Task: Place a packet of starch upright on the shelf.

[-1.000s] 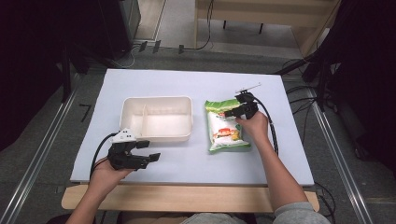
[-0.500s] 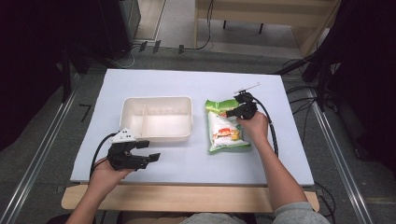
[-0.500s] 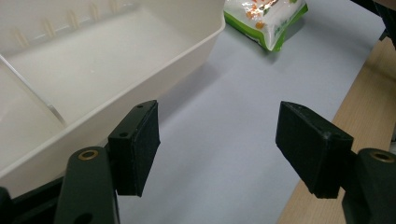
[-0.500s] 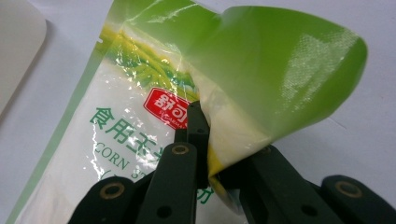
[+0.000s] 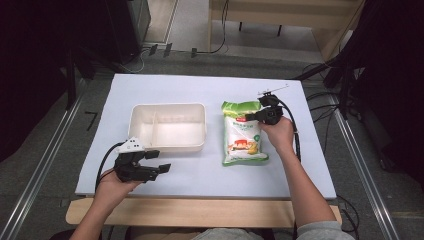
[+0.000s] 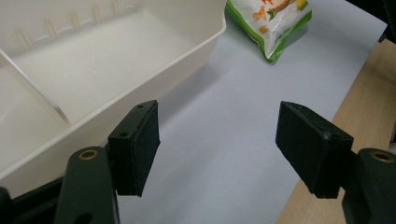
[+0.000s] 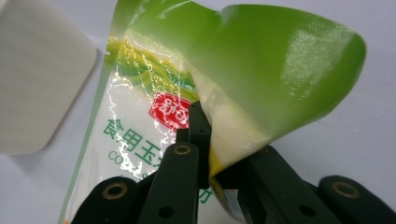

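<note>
Between right gripper [image 7: 205, 154] jaws: snack bag [image 7: 140, 140] edge, pinched; left gripper [image 6: 217, 149] jaws wide.

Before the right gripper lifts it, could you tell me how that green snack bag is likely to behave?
Probably floppy: the snack bag's edge already curls over the shut right gripper. Its glossy film looks slippery, so it may slide. It seems light, likely sagging from one corner.

Right gripper [image 5: 256, 116] on snack bag [image 5: 243, 134]
</note>
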`<state>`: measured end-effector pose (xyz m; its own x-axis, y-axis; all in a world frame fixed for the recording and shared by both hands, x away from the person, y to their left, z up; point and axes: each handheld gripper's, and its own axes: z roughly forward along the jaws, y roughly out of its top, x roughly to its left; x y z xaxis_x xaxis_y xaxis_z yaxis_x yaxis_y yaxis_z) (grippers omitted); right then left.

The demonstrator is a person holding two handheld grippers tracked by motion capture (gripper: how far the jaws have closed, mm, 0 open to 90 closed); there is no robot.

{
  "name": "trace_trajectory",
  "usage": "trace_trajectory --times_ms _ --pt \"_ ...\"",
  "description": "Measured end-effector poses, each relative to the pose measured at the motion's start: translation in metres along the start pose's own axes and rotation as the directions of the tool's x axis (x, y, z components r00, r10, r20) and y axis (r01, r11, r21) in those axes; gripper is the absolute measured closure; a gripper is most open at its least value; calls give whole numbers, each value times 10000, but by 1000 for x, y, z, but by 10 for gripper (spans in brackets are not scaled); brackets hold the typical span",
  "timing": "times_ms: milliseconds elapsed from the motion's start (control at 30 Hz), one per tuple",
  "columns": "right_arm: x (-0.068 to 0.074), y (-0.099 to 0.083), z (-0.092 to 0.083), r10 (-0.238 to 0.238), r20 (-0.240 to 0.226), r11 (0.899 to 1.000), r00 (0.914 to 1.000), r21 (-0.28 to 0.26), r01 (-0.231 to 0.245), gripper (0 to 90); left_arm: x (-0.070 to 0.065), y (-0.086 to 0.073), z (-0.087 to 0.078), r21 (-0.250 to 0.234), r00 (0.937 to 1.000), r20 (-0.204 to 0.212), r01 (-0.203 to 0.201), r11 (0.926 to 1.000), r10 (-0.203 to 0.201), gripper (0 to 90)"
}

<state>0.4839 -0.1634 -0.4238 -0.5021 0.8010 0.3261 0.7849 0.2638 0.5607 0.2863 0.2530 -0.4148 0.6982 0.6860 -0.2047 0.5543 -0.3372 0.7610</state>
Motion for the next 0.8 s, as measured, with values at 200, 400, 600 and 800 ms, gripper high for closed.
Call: trace_trajectory --times_ms 200,400,600,800 --pt "8 -5 -28 -277 -182 9986 9995 -453 268 888 1 0 -2 -96 10000 -9 68 9999 -68 311" --pt "17 -8 -44 -436 -372 9958 9984 -825 404 889 0 0 -2 -39 10000 -62 0 10000 0 311" --pt "29 -14 -58 -646 -534 9918 9965 -1140 582 890 1 0 -3 -187 9999 40 98 9998 -98 311" --pt "42 -21 -78 -913 -768 9874 9929 -1360 803 892 1 1 -3 -223 9999 20 106 9997 -105 311"
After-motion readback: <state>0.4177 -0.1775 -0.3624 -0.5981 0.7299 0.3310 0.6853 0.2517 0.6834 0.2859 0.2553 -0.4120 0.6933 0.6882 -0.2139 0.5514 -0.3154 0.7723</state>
